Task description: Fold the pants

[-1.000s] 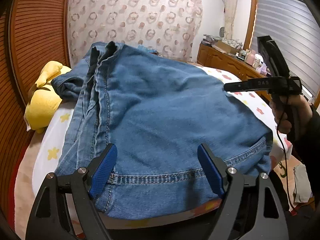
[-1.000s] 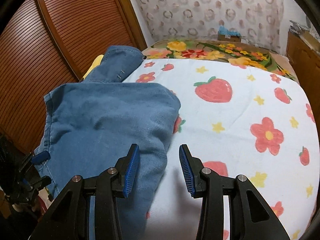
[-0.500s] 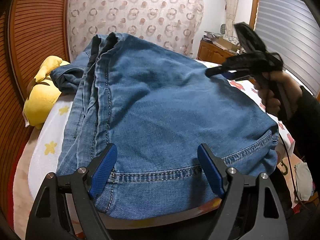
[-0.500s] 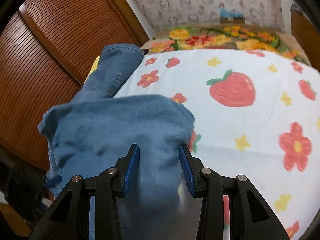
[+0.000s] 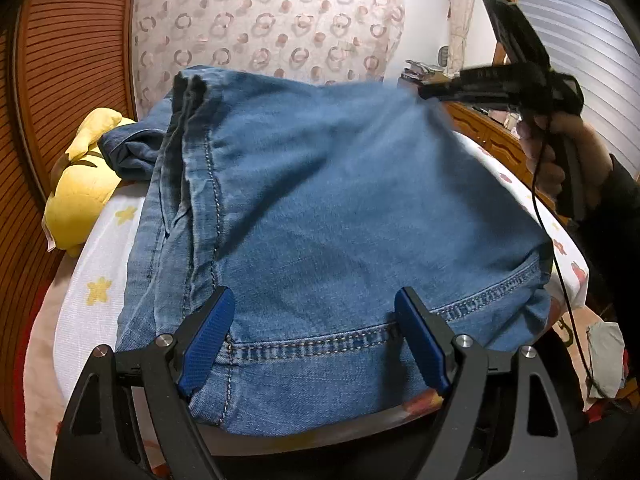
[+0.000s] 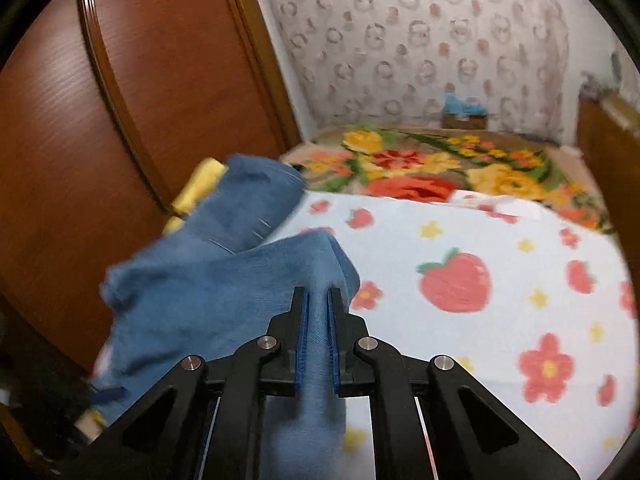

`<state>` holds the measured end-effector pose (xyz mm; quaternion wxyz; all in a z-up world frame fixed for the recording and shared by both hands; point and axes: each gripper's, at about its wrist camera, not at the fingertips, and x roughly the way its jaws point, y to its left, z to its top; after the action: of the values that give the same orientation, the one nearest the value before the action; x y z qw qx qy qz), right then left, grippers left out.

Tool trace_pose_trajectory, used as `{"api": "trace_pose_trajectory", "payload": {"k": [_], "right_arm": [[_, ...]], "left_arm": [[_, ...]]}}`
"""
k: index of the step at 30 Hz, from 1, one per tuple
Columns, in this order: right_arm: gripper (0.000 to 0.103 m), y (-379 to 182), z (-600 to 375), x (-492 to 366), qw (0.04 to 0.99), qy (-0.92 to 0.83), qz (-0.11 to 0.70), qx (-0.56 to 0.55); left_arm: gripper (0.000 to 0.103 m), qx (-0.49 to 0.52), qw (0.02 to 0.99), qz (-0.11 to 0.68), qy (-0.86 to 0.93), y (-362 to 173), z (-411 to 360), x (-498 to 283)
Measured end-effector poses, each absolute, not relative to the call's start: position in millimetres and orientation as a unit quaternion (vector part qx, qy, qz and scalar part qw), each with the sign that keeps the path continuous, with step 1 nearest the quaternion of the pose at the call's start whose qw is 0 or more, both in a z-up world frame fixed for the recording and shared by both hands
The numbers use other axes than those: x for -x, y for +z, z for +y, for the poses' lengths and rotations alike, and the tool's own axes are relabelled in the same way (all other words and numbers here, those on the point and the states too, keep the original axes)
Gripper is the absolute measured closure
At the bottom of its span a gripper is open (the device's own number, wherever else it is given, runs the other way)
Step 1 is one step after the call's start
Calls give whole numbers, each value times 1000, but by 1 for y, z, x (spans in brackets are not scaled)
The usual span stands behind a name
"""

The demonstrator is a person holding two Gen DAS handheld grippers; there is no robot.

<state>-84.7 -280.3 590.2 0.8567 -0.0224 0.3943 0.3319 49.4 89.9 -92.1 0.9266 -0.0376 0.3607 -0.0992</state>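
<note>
Blue denim pants (image 5: 340, 208) lie folded on the bed, their stitched hem band nearest me. My left gripper (image 5: 314, 300) hovers open over that band, a blue pad on each side and nothing pinched. In the right wrist view, my right gripper (image 6: 317, 296) is closing its jaws, and the pads press on a raised fold at the far corner of the pants (image 6: 208, 280). The left wrist view shows that same right gripper (image 5: 418, 92), held by a hand (image 5: 560, 152), lifting the pants' far right corner. Part of a leg is bunched up at the back left.
A white sheet (image 6: 480, 320) printed with strawberries and flowers covers the bed, and a floral blanket (image 6: 420, 164) lies at its far end. A yellow plush toy (image 5: 80, 192) sits beside the pants against a wooden wardrobe (image 6: 120, 120). A wooden dresser (image 5: 492, 136) stands at the right.
My right gripper moved over the pants' far corner, closed on a fold there and lifted it. My left gripper stayed where it was, still open.
</note>
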Motion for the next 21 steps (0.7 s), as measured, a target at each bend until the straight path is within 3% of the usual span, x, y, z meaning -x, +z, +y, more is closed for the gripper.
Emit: {"api": "trace_pose_trajectory", "payload": {"k": [2, 3, 11, 21], "right_arm": [[64, 587, -283, 90, 855, 326, 402, 36], [61, 584, -287, 94, 850, 330, 409, 37], [57, 557, -323, 147, 825, 346, 442, 70], [55, 531, -344, 170, 806, 346, 479, 25]], "left_arm": [[20, 38, 928, 359, -97, -90, 90, -48], [20, 38, 928, 358, -96, -89, 91, -47], [20, 36, 937, 335, -94, -70, 87, -40], [20, 18, 935, 336, -109, -66, 67, -47]]}}
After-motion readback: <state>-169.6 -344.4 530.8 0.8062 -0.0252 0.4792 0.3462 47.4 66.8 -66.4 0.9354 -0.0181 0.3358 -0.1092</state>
